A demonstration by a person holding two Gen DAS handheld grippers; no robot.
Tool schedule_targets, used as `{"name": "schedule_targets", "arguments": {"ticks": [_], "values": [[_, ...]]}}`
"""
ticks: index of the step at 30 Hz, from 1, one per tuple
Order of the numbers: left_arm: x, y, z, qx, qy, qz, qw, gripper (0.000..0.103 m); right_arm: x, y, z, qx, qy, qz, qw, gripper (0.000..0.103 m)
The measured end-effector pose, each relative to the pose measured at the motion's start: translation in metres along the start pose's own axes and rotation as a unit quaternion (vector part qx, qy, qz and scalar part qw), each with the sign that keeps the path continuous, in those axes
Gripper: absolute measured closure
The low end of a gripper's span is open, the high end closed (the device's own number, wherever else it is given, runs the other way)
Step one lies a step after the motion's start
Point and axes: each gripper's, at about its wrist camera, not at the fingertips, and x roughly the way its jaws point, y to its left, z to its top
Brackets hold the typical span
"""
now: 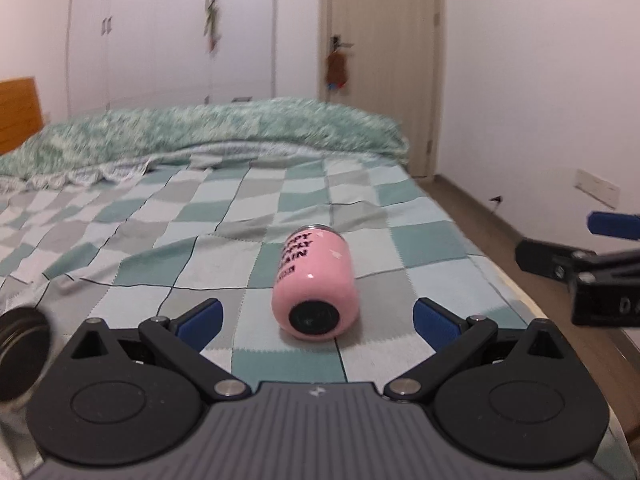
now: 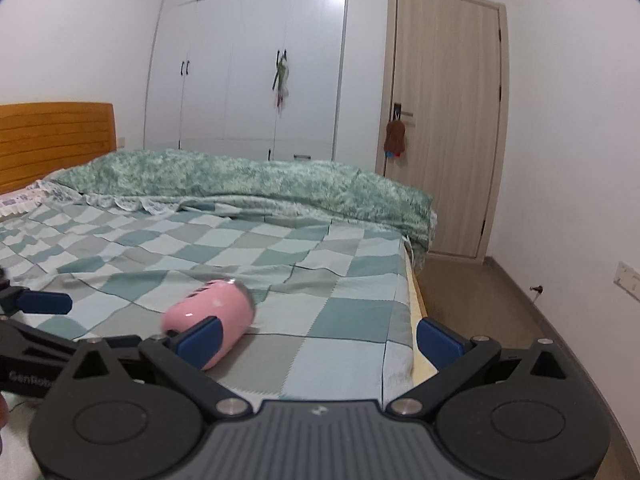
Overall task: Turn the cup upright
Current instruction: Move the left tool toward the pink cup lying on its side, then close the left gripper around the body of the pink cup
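Note:
A pink cup (image 1: 314, 282) with black lettering lies on its side on the checked bedspread (image 1: 224, 216), its dark base towards the left wrist camera and its metal rim pointing away. My left gripper (image 1: 318, 318) is open, just short of the cup's base, with the cup between the lines of its blue fingers. In the right wrist view the cup (image 2: 210, 314) lies at lower left, partly behind a blue fingertip (image 2: 200, 340). My right gripper (image 2: 318, 338) is open and empty, to the right of the cup. It also shows in the left wrist view (image 1: 568, 248).
A green patterned duvet (image 2: 248, 184) is bunched along the far side of the bed. The bed's right edge (image 2: 414, 300) drops to a brown floor. A wooden headboard (image 2: 56, 140), white wardrobes and a door stand beyond. A dark round object (image 1: 22, 350) sits at the left wrist view's left edge.

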Motion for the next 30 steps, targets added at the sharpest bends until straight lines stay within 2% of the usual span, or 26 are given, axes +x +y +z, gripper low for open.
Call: {"name": "schedule_targets", "arguments": {"ticks": [4, 7, 10, 16, 18, 20, 24, 26, 30], "values": [[0.04, -0.001, 0.02, -0.006, 0.023, 0.032, 0.9992, 0.0, 0.051, -0.013, 0.01, -0.003, 0.027, 0.011, 1.0, 0.0], [0.076, -0.004, 0.031, -0.014, 0.065, 0.053, 0.9963, 0.0, 0.087, -0.017, 0.015, -0.01, 0.043, 0.025, 0.999, 0.0], [0.108, -0.004, 0.038, -0.021, 0.105, 0.066, 0.9921, 0.0, 0.121, -0.019, 0.018, -0.018, 0.058, 0.033, 0.998, 0.0], [0.148, -0.007, 0.044, -0.021, 0.141, 0.086, 0.9861, 0.0, 0.175, -0.025, 0.023, -0.02, 0.085, 0.044, 0.995, 0.0], [0.158, -0.007, 0.043, -0.029, 0.154, 0.081, 0.9844, 0.0, 0.19, -0.027, 0.023, -0.021, 0.094, 0.043, 0.994, 0.0], [0.165, -0.007, 0.043, -0.033, 0.164, 0.08, 0.9827, 0.0, 0.201, -0.029, 0.022, -0.017, 0.098, 0.044, 0.994, 0.0], [0.179, -0.012, 0.04, -0.007, 0.186, 0.078, 0.9795, 0.001, 0.209, -0.032, 0.019, -0.011, 0.1, 0.046, 0.994, 0.0], [0.185, -0.013, 0.037, -0.01, 0.197, 0.069, 0.9779, 0.016, 0.209, -0.032, 0.018, -0.01, 0.1, 0.048, 0.994, 0.0], [0.182, -0.014, 0.036, -0.014, 0.192, 0.068, 0.979, 0.018, 0.205, -0.03, 0.017, -0.012, 0.098, 0.05, 0.994, 0.0]]}}
